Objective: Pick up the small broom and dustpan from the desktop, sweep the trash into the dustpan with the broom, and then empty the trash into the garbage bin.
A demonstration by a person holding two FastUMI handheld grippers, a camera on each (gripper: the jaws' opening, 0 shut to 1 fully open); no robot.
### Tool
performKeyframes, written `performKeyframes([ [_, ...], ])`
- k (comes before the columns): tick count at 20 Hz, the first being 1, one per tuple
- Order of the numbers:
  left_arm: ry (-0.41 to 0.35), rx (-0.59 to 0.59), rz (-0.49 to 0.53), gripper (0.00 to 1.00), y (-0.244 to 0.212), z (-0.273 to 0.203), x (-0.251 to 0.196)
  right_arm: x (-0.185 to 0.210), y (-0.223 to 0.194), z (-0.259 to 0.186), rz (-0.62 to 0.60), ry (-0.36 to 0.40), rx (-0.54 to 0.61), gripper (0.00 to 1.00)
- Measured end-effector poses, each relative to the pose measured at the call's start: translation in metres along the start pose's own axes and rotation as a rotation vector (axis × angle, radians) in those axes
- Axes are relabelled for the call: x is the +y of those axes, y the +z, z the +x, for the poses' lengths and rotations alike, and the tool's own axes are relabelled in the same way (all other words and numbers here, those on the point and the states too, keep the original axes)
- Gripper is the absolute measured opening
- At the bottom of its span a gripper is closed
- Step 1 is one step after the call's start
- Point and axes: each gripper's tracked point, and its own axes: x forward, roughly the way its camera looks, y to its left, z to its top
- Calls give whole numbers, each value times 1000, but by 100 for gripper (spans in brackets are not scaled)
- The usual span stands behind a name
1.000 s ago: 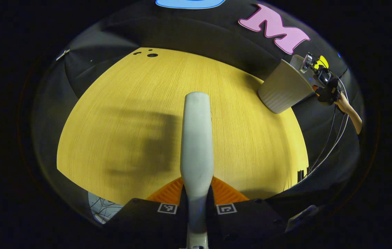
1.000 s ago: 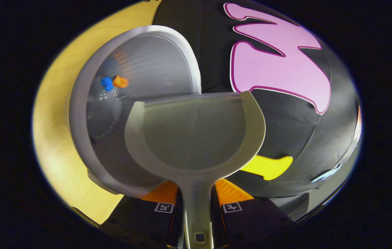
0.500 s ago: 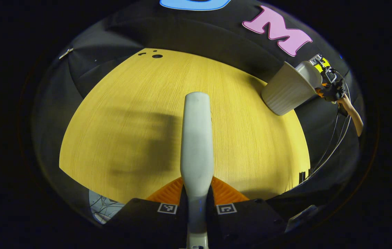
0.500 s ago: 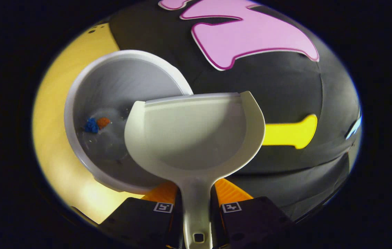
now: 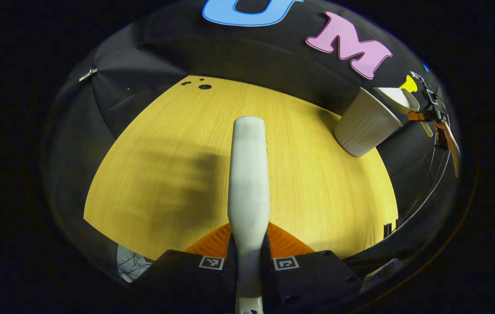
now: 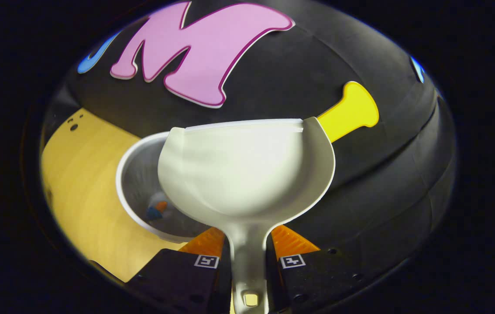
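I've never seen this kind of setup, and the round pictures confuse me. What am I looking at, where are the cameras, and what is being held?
There is no robot here. A person holds a two-finger gripper in each hand, and a fisheye camera rides on each one, looking forward along its fingers.

In the left gripper view, the left gripper is shut on the pale handle of the small broom, which points out over the yellow wooden desktop. Far off to the right stands the ribbed garbage bin, with the other gripper and the person's hand beside it.

In the right gripper view, the right gripper is shut on the handle of the dustpan, held above the bin's rim. The pan looks empty. Small blue and orange bits of trash lie at the bottom of the bin.
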Motion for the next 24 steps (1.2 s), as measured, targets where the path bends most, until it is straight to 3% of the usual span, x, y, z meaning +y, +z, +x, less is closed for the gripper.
performKeyframes([
  [5, 15, -31, 56, 25, 5, -16, 4, -2, 24, -8, 154, 60, -97, 32],
  [11, 0, -54, 89, 27, 8, -26, 11, 0, 39, -16, 261, 161, -186, 39],
  [15, -14, -69, 89, 27, 9, -25, 16, 14, 35, -7, 333, 281, -199, 36],
  [21, -10, -73, 91, 27, 11, -10, 24, 21, 35, -3, 330, 432, -168, 32],
  [23, 3, -64, 85, 25, 9, -3, 28, 24, 34, -5, 330, 479, -166, 39],
  [24, 12, -61, 87, 27, 9, -1, 29, 26, 31, -5, 314, 498, -158, 36],
])
